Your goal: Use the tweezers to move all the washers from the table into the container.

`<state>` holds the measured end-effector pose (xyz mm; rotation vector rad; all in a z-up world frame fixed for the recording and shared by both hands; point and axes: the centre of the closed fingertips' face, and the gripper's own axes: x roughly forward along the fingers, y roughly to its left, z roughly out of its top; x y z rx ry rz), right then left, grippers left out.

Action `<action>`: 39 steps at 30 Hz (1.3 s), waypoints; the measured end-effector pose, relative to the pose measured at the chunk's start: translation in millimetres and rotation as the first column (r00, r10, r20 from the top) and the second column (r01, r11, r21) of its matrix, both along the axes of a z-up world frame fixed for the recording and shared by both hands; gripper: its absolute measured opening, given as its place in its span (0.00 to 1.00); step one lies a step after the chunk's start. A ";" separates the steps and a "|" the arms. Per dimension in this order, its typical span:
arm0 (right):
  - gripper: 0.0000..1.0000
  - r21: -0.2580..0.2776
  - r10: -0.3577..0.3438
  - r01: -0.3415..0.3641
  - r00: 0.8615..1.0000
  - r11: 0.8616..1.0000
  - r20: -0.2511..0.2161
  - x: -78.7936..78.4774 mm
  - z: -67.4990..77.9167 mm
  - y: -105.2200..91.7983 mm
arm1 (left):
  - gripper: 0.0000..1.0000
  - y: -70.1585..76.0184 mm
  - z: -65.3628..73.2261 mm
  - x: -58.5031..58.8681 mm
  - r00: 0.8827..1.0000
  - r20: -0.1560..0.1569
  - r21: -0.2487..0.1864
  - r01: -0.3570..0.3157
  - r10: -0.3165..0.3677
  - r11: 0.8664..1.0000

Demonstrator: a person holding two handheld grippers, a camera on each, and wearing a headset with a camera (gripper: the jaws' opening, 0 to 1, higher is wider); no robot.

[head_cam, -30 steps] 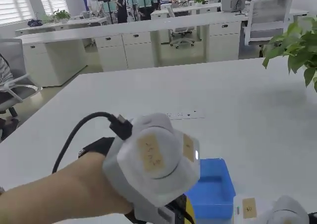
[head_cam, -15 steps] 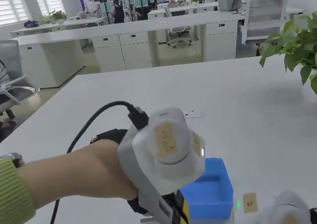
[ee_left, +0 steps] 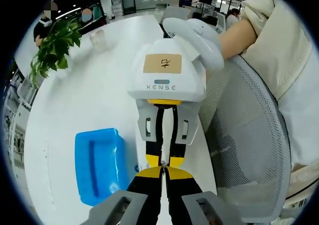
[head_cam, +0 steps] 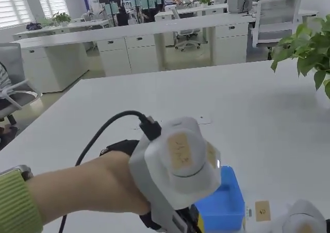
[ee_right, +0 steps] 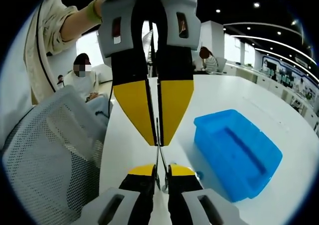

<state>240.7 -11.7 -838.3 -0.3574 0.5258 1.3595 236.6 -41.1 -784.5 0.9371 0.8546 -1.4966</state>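
Workbench, items listed left to right.

1. Grey office chair [head_cam: 13, 68], at the far left edge of the head view, off the table.
2. Green sleeve [head_cam: 18, 204] and hand [head_cam: 98, 184], reaching in from the lower left over the white table [head_cam: 232, 104]. A black cable [head_cam: 149, 126] arcs above the wrist into the white housing that the hand carries.
3. Left gripper [ee_right: 157, 138], the unit carried by that hand. Its black-and-yellow jaws are drawn in close, with only a narrow slit between them.
4. Tweezers [ee_right: 158, 155], a thin metal strip seen edge-on. They run along the slit of the left gripper's jaws and on into the jaws of the gripper facing it. Both pairs of jaws close on them. Whether the tweezer tips are spread, pressed together or pinching anything cannot be told.
5. Right gripper [ee_left: 163, 160], tip to tip with the left one, almost touching. Its jaws are likewise drawn in on the strip. In the head view its white housing sits at the lower right corner.
6. Blue container [head_cam: 227, 192], rectangular and open-topped, standing on the table just beside the meeting jaws and between the two housings in the head view.
7. Mesh chair back [ee_left: 244, 135], grey, near the table edge on the side away from the container.
8. Potted plant [head_cam: 309, 42], with green leaves, at the table's far right.
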 end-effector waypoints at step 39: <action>0.03 0.154 -0.124 0.177 0.944 0.972 -0.307 7.7 8.5 -4.1 | 0.64 62.8 36.6 -12.8 0.624 -0.168 -0.602 -0.678 0.763 0.421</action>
